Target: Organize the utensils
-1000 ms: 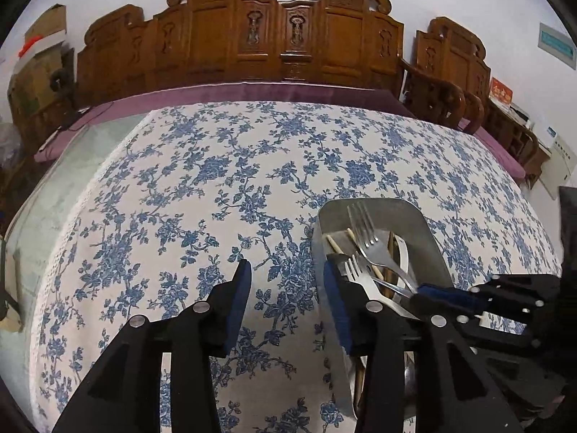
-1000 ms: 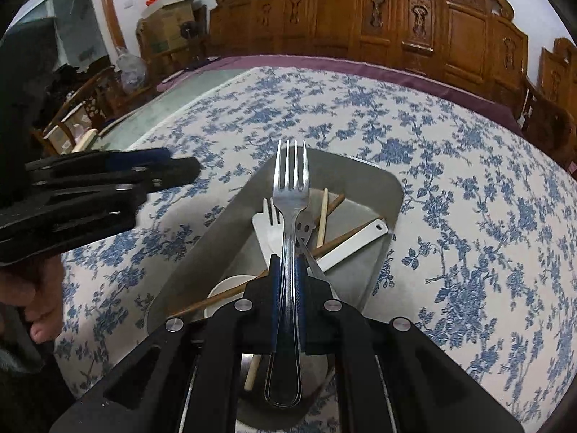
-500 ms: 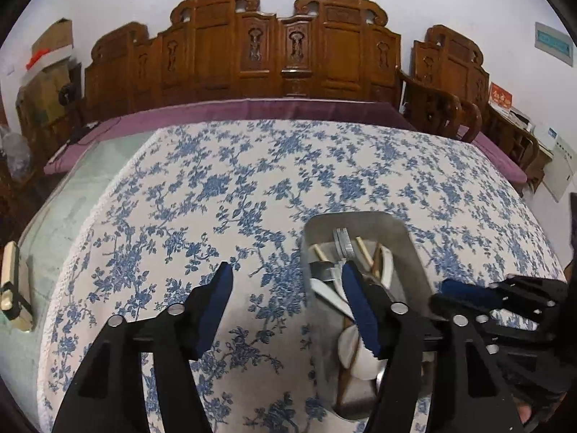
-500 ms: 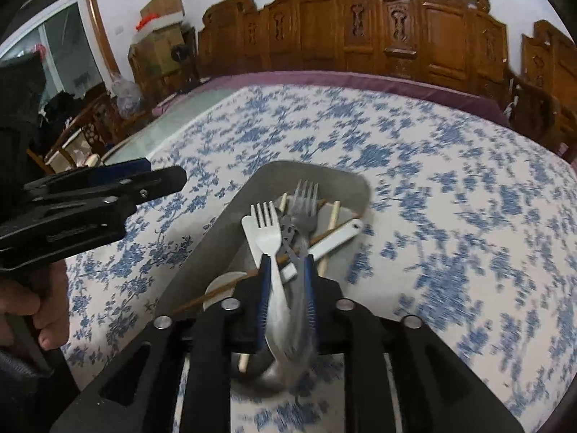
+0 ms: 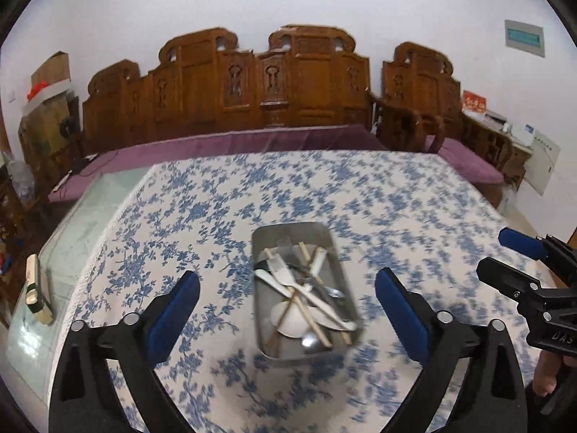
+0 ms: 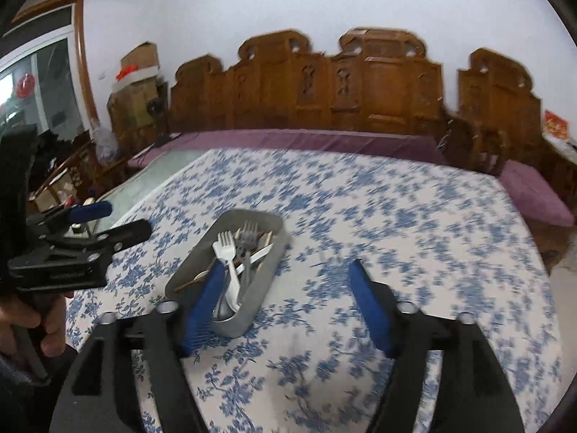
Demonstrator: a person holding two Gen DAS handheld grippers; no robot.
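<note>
— Utensils [image 5: 303, 288]?
— Piled in the metal tray [image 5: 259, 310] mid-table, nearer your edge.
— Your grippers?
— Left gripper [image 5: 286, 301] and right gripper [image 6: 285, 296] have just been opening; both stand wide, holding nothing.

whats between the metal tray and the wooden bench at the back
In the left wrist view, only bare blue-flowered tablecloth runs from the metal tray to the table's far edge; beyond it lies the purple cushion on the wooden bench.
</note>
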